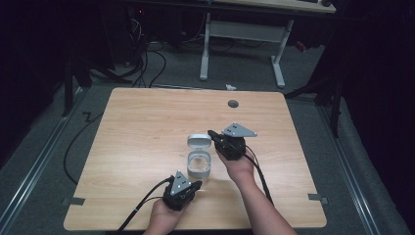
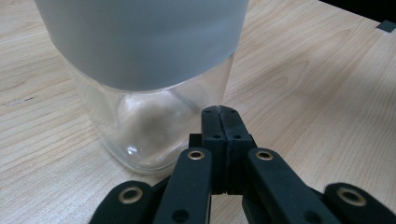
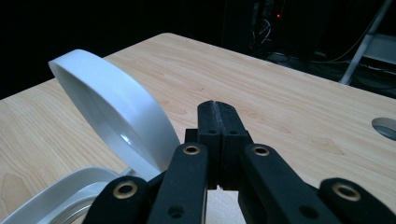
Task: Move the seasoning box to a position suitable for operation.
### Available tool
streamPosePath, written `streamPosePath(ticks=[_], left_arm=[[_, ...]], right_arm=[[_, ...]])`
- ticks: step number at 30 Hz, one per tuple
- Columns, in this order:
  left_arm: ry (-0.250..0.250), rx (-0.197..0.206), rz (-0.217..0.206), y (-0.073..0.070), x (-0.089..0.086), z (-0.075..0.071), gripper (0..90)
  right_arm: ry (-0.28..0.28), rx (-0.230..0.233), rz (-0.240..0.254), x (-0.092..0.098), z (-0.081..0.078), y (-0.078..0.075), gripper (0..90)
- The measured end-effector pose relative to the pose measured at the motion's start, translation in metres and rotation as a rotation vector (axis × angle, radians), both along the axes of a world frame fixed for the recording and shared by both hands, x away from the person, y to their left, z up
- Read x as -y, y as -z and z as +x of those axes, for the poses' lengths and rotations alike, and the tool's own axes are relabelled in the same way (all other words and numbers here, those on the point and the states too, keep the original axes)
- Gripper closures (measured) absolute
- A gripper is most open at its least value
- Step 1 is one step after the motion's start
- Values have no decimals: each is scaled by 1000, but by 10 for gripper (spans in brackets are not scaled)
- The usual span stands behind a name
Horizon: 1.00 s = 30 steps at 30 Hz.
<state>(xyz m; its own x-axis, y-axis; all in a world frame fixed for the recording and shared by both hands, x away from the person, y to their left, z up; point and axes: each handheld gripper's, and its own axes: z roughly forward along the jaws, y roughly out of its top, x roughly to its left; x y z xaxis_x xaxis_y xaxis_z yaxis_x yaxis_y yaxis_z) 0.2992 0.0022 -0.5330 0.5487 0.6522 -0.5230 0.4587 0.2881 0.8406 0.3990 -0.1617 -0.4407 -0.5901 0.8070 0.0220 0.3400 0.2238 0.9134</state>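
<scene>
Jar (image 1: 199, 164) sitting mid-worktop (image 1: 142, 127) w/ hinged lid (image 1: 199, 141) flipped open, left gripper (image 1: 195, 185) and right gripper (image 1: 213, 133) both clenched empty beside it, prob. needing lid pushed shut next.

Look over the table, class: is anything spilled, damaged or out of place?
Nothing stands out. The glass jar stands upright on the table with its hinged lid tipped open. No spill or crack shows. Both the left gripper and right gripper are shut, holding nothing.

Clear jar (image 1: 199, 164), white lid (image 1: 199, 141), black tools.
</scene>
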Motion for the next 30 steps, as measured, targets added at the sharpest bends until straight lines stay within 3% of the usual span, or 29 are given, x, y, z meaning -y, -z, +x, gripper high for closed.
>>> streamPosePath(ticks=[9,18,25,30], left_arm=[[0,2,2,0,0,0,900],[0,1,1,0,0,0,900],[5,0,6,0,0,-1,898],[23,-6,-15,-1,-2,-2,887]], right_arm=[[-11,-5,-2,0,-10,7,900],[-41,-2,-12,4,-33,11,900],[-40,2,-14,7,-36,8,900],[-23,-7,-19,13,-32,11,896]])
